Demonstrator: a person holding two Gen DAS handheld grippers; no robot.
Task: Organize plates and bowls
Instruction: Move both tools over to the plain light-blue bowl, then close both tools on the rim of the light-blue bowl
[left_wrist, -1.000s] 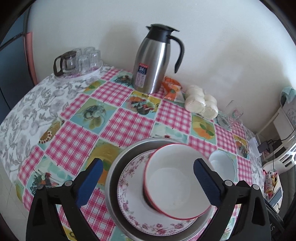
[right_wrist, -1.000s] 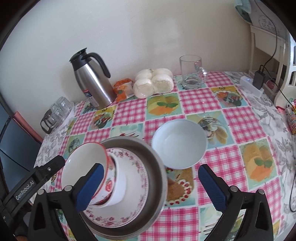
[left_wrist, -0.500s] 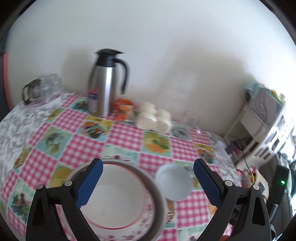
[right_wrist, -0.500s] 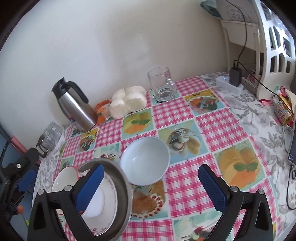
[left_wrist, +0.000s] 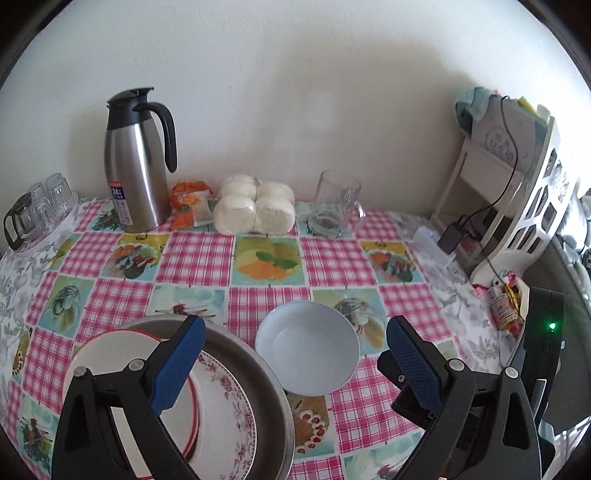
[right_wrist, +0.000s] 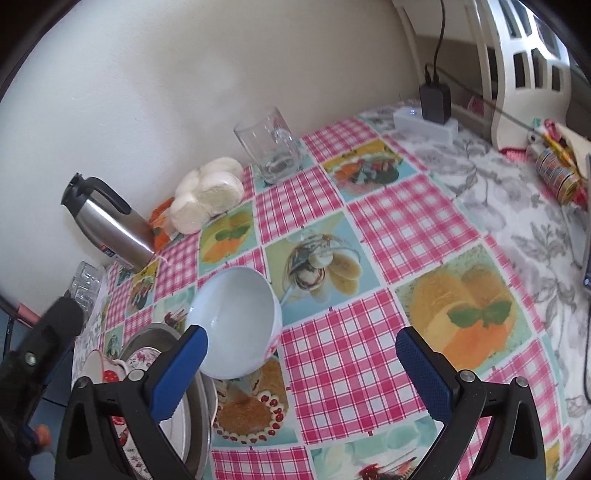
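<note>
A white bowl stands alone on the checked tablecloth. Left of it a steel basin holds a floral plate and a red-rimmed bowl. My left gripper is open and empty, its jaws either side of the white bowl and the basin's right rim, above them. In the right wrist view the white bowl sits just right of my left fingertip. My right gripper is open and empty over the cloth. The stack lies at the lower left.
Along the wall stand a steel thermos jug, an orange packet, a bag of white buns and a glass mug. A tray of glasses sits far left. A white shelf and charger stand right.
Both grippers have swung to the right. The white bowl now sits between my left gripper's jaws, and the stack has slid to the lower left of both views.
</note>
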